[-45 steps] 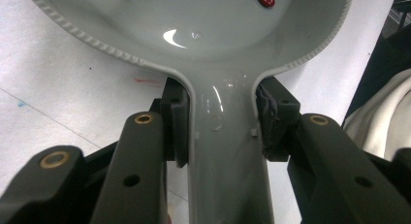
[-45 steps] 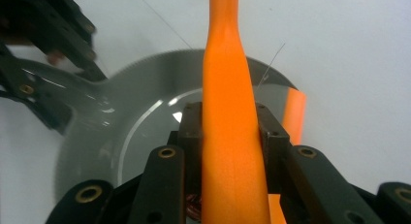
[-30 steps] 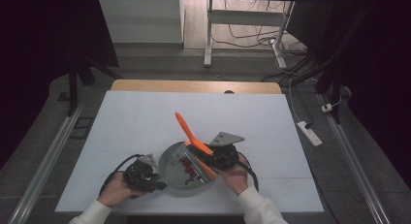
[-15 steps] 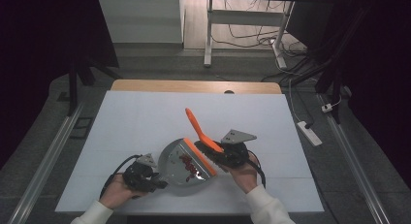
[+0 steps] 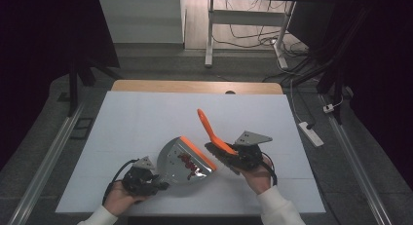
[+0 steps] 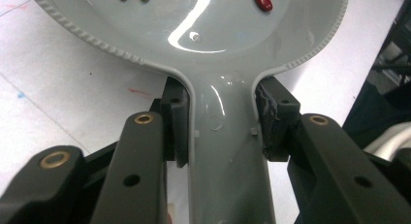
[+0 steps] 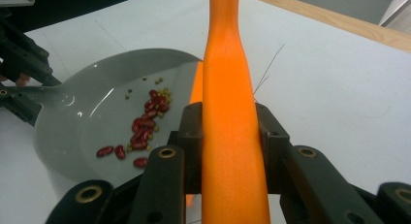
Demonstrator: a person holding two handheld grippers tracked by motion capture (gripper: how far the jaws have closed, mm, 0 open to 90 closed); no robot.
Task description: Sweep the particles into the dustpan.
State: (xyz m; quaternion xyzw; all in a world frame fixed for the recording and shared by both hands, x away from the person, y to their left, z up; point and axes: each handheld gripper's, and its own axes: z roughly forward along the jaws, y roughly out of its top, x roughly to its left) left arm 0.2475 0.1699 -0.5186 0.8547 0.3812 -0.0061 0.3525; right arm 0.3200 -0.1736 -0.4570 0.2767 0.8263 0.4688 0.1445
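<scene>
- Seen from the high view: grey dustpan [image 5: 187,161] with an orange front lip, lying on the white desk [image 5: 146,118] near its front edge, handle toward the left gripper [image 5: 141,181], mouth toward the right gripper [image 5: 229,154].
- Left gripper view, close up: jaws clamped on either side of the dustpan's [image 6: 228,88] grey handle neck, pads touching it; a single red bean [image 6: 262,0] and two small greenish grains at the pan's top edge.
- Right gripper view: jaws closed on the orange brush handle [image 7: 231,117], which runs up and out of frame; beyond it the dustpan [image 7: 87,127] bowl with a loose cluster of red kidney beans [image 7: 143,129] and a few small green grains among them.
- From above, the brush handle [image 5: 208,127] angled up and away from the right gripper, just beside the pan's orange lip; beans [image 5: 187,160] there no more than a dark red smear.
- Hidden or cut off: brush bristles dark and hard to make out under the right gripper; pan's front edge out of frame in the left gripper view; top of the handle cropped in the right gripper view.
- Thin stray fibre on the desk beside the handle in the right gripper view.
- No brand, label or readable writing anywhere.
</scene>
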